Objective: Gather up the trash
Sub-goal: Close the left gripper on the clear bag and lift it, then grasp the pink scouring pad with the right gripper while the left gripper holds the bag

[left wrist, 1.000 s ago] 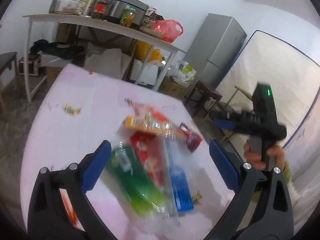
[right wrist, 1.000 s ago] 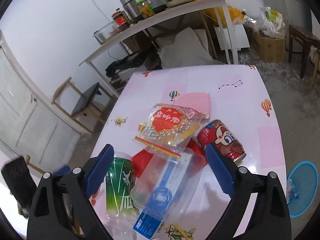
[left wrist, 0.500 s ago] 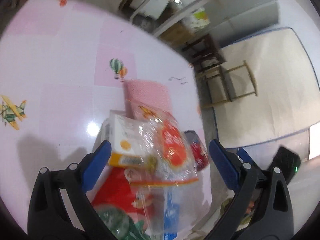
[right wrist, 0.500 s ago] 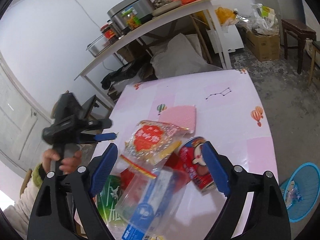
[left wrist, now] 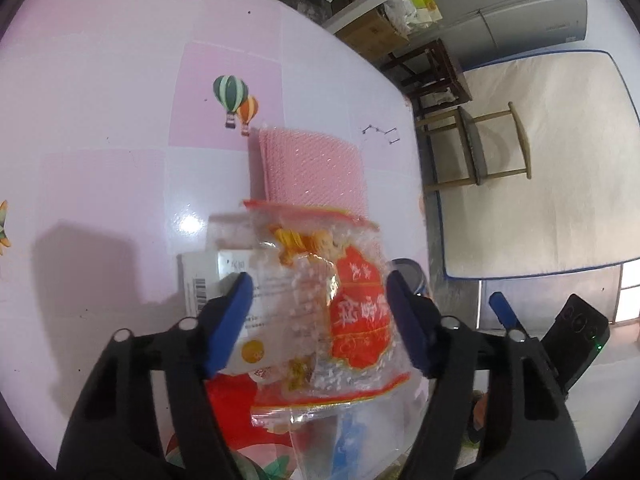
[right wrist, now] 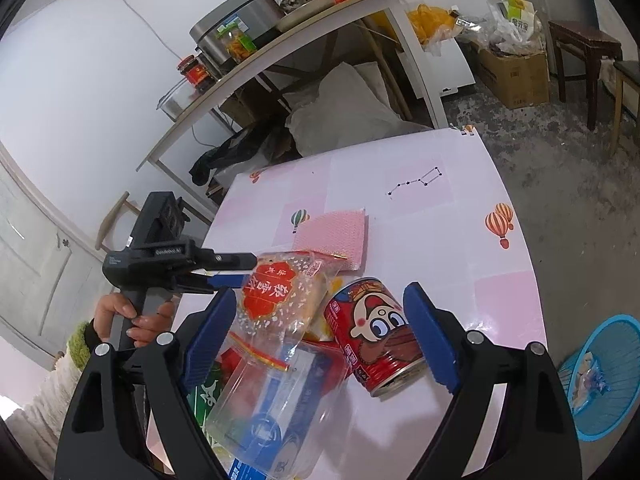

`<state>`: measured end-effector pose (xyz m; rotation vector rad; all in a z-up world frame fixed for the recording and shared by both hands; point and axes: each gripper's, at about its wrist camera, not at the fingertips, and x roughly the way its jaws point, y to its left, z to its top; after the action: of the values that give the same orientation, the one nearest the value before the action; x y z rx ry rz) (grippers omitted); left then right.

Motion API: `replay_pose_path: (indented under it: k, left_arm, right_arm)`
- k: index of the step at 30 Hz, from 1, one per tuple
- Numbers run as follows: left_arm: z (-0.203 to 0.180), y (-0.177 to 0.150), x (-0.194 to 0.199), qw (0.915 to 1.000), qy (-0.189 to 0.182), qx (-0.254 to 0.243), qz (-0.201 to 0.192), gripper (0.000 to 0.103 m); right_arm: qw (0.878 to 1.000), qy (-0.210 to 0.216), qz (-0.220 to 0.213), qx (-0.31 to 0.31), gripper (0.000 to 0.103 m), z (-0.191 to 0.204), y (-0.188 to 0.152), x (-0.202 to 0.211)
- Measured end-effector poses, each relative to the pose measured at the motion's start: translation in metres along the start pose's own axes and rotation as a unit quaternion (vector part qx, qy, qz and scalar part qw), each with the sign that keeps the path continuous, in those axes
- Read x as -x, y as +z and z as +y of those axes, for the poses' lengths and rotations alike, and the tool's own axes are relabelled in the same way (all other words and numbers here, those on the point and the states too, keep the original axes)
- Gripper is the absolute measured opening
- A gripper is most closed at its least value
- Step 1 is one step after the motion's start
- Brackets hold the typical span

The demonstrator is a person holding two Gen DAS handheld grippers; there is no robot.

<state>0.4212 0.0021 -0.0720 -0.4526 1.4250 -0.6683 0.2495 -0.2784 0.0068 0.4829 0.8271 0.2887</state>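
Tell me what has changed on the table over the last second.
The left tongs swung in over the trash pile and have just been closing around the clear red-label snack bag. The right tongs stayed open near the red can. The pink mesh pad did not move.

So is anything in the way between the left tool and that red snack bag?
Nothing visible. The left tool has just been closing, and the snack bag already sits between its pads on top of the pile.
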Motion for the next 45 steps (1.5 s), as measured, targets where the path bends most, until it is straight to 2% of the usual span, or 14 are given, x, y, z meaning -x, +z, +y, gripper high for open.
replay_pose_path:
  k: [5, 14, 20, 28, 33, 37, 41, 43, 45]
  left_arm:
    - [0.004, -0.001, -0.002, 1.0, 0.003, 0.003, -0.003, 0.041]
    - [0.006, -0.007, 0.009, 0.9997, -0.013, 0.004, -0.022, 0.023]
    - [0.004, -0.017, 0.035, 0.9984, -0.021, -0.005, -0.051, 0.017]
    - [-0.006, -0.044, 0.078, 0.9947, -0.024, -0.021, -0.097, 0.013]
    - [-0.015, -0.077, 0.123, 0.9854, -0.023, -0.043, -0.163, 0.012]
    - [-0.024, -0.115, 0.155, 0.9724, -0.012, -0.062, -0.225, 0.01]
    - [-0.029, -0.158, 0.181, 0.9546, -0.001, -0.065, -0.291, 0.009]
    - [-0.031, -0.173, 0.19, 0.9471, 0.003, -0.062, -0.315, 0.008]
    - [-0.03, -0.187, 0.192, 0.9412, -0.003, -0.051, -0.334, 0.007]
  right_arm:
    - [1.0, 0.001, 0.002, -0.006, 0.081, -0.006, 0.0, -0.001]
    - [1.0, 0.0, 0.003, -0.017, 0.08, -0.012, -0.001, 0.0]
    - [1.0, -0.002, 0.0, -0.015, 0.079, -0.013, -0.002, 0.004]
    - [1.0, -0.008, 0.0, -0.011, 0.078, -0.011, -0.004, 0.01]
    - [1.0, -0.015, 0.004, 0.003, 0.078, -0.007, -0.006, 0.015]
    - [0.999, -0.019, 0.022, 0.014, 0.079, -0.004, -0.001, 0.013]
    - [0.997, -0.018, 0.057, 0.051, 0.079, 0.014, 0.025, -0.005]
    - [0.995, -0.023, 0.07, 0.066, 0.079, 0.024, 0.039, -0.016]
    - [0.991, -0.017, 0.101, 0.091, 0.082, 0.036, 0.057, -0.038]
